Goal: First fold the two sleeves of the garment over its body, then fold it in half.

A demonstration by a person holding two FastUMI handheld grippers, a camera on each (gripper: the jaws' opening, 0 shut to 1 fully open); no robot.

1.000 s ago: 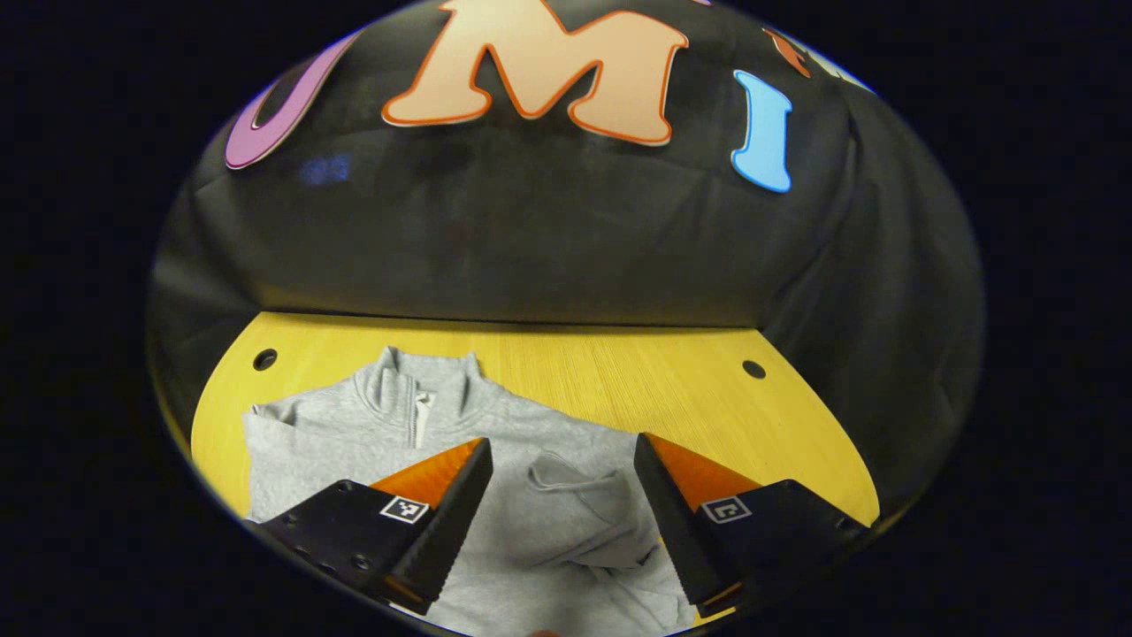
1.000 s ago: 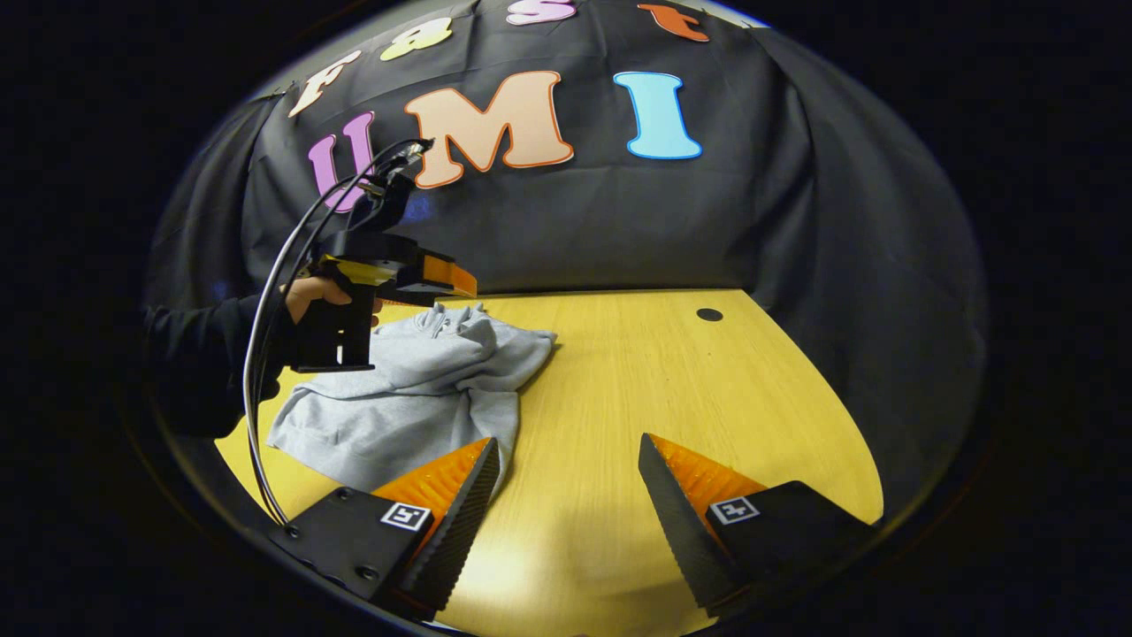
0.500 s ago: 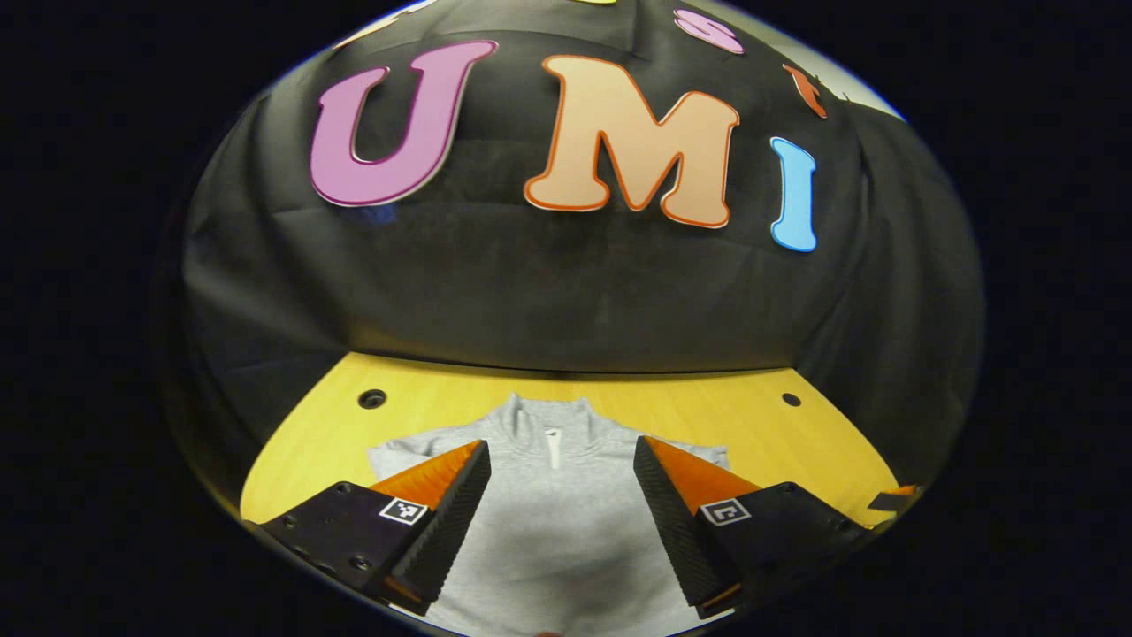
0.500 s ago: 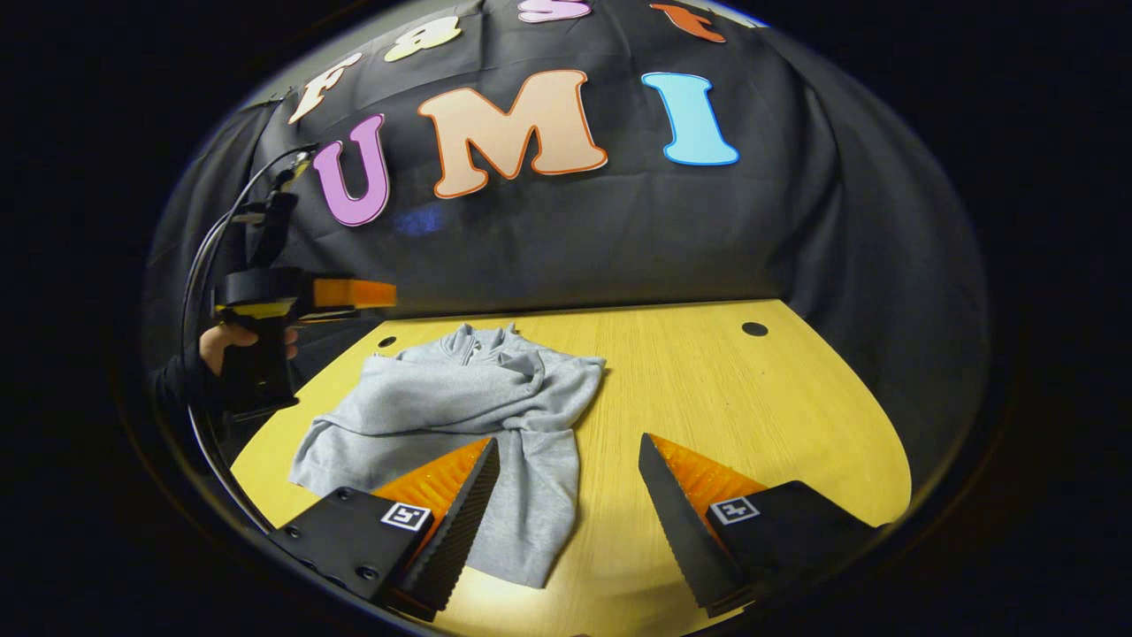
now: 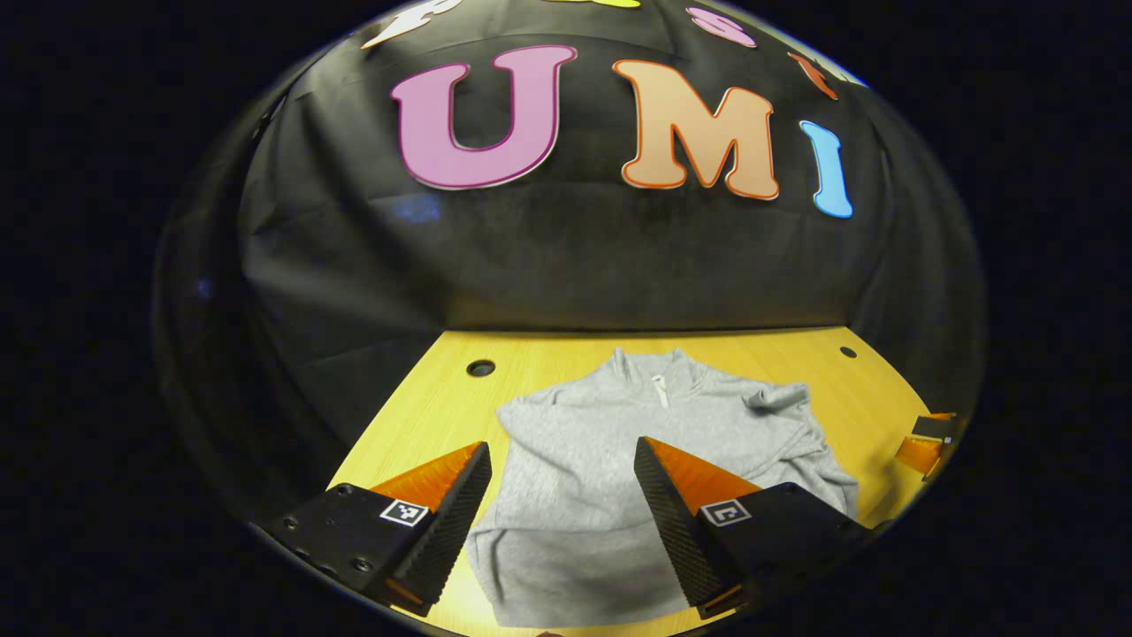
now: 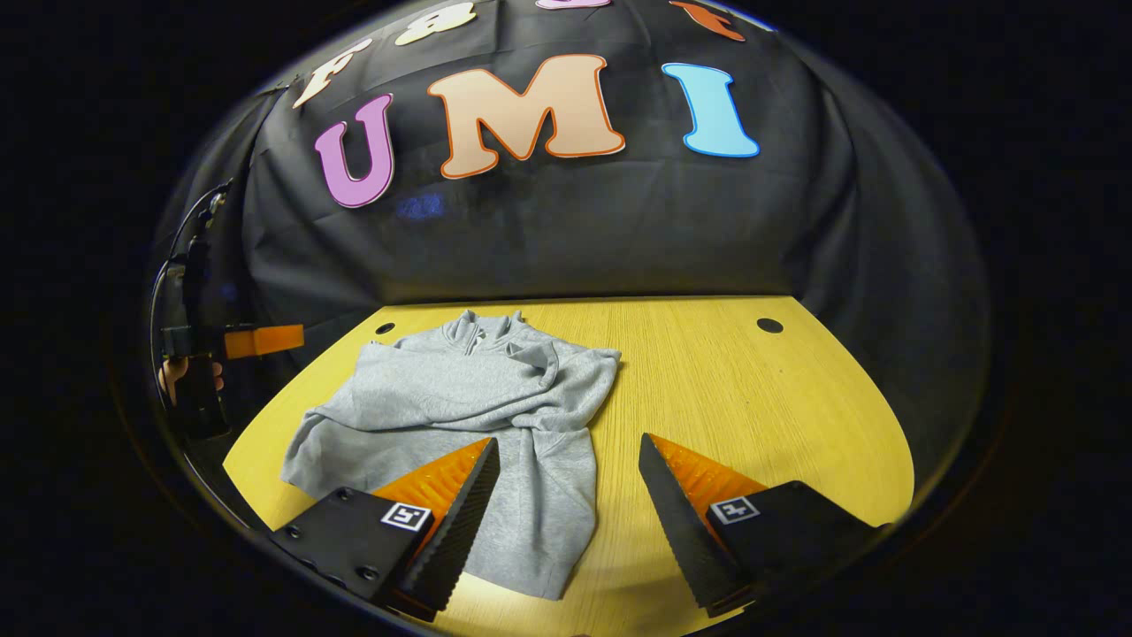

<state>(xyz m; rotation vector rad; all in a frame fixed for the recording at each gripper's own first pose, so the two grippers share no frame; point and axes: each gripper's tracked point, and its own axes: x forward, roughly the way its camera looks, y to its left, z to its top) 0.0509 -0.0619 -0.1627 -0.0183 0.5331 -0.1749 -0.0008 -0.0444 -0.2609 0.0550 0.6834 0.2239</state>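
Observation:
A grey zip-neck sweater lies on the yellow wooden table, collar toward the back wall. One sleeve is folded across its chest; the other sleeve trails toward the front edge. My right gripper hovers open above the front of the table, its left finger over that trailing sleeve. My left gripper is open and empty, held above the sweater near its hem. In the right gripper view the left gripper sits at the far left beyond the table's edge, held by a hand.
The table has small round holes near its back corners. Bare wood spreads to the right of the sweater. The black cloth wall closes the back and sides. The right gripper peeks in at the right edge of the left gripper view.
My left gripper has drawn away leftward from over the sweater to beyond the table's left edge, still open. The right gripper has shifted slightly, so the trailing sleeve now lies under its left finger.

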